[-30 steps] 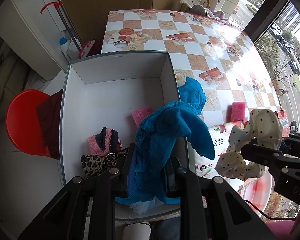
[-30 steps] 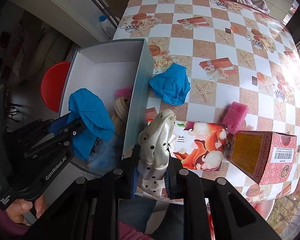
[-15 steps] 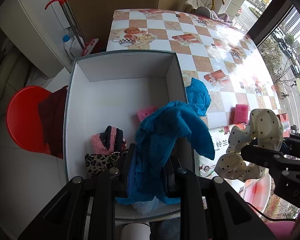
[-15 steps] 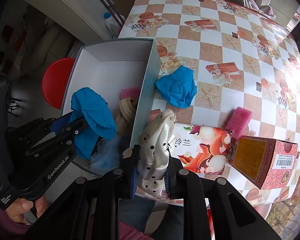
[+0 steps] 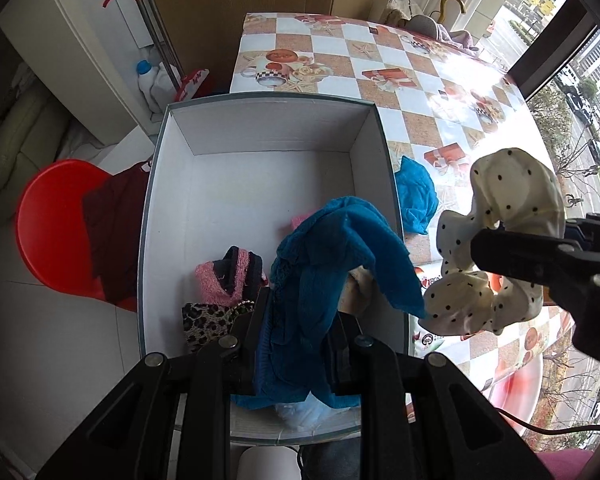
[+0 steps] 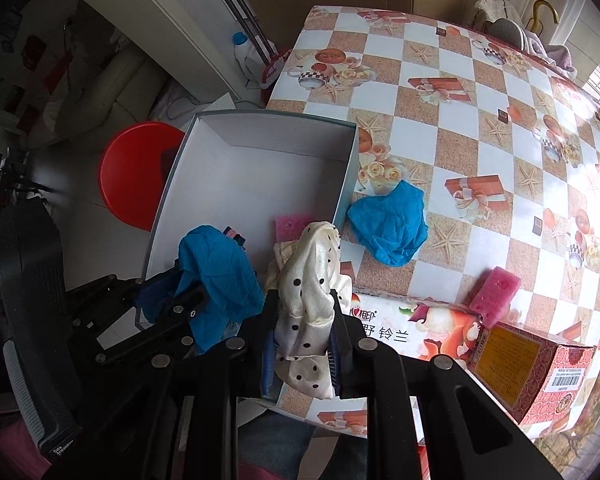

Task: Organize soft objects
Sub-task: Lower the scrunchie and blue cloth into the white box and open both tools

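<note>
Desk: covered with a checkered cloth, it carries the box and the loose things.
Box: open, white inside, it stands at the left edge of the desk.
Blue towel: it hangs over the near part of the box, clamped in the left hand-held gripper.
Dotted scrunchie: cream with black dots, grasped by the right hand-held gripper, held above the right wall of the box.
Blue cloth: crumpled on the desk, just beside the box.
Tissue pack: flat on the near desk, beside the red carton.
Pink sponge: on the desk, touching the tissue pack.
Second sponge: inside the box, near its right wall.
Pink sock and leopard pouch: together in the near left corner of the box.
</note>
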The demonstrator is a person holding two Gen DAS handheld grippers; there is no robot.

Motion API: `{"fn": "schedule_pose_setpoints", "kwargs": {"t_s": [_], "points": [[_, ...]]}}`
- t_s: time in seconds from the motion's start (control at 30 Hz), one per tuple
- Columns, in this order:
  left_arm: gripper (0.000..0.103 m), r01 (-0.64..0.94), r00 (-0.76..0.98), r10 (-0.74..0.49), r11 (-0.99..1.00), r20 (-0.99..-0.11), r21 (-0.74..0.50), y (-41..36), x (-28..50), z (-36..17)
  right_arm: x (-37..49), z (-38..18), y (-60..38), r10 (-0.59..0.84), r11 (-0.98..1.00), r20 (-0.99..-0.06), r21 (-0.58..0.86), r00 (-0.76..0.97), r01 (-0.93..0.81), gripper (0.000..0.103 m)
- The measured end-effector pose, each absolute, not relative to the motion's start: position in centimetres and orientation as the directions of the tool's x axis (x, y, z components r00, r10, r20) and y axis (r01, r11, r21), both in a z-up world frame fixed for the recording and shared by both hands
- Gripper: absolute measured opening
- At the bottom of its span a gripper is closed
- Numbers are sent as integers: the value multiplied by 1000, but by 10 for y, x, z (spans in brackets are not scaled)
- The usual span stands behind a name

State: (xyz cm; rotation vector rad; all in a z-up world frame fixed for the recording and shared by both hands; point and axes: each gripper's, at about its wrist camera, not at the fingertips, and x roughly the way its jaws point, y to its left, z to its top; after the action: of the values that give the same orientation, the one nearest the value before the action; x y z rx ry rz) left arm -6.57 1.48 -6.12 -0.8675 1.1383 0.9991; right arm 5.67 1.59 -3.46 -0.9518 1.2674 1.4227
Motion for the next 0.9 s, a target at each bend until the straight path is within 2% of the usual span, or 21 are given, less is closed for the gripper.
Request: {"fn": "schedule_pose_setpoints", "kwargs": {"t_s": [0.77, 0.8, 0.87, 0.9], "points": [[25, -957, 88, 171, 287, -981, -36, 15, -77, -71, 32, -43, 61, 140, -39, -960, 241, -244, -970, 22], [26, -957, 95, 181, 286, -979, -40, 15, -79, -70, 32, -44, 62, 140, -39, -959, 243, -246, -969, 22], [39, -959, 98, 195, 282, -976, -40, 15, -80, -68, 30, -44, 63, 137, -45, -958, 249, -253, -967, 22], [50, -960, 93, 200, 279, -975, -35, 15, -81, -67, 28, -44, 64, 136, -49, -956, 254, -259, -966, 22]]}}
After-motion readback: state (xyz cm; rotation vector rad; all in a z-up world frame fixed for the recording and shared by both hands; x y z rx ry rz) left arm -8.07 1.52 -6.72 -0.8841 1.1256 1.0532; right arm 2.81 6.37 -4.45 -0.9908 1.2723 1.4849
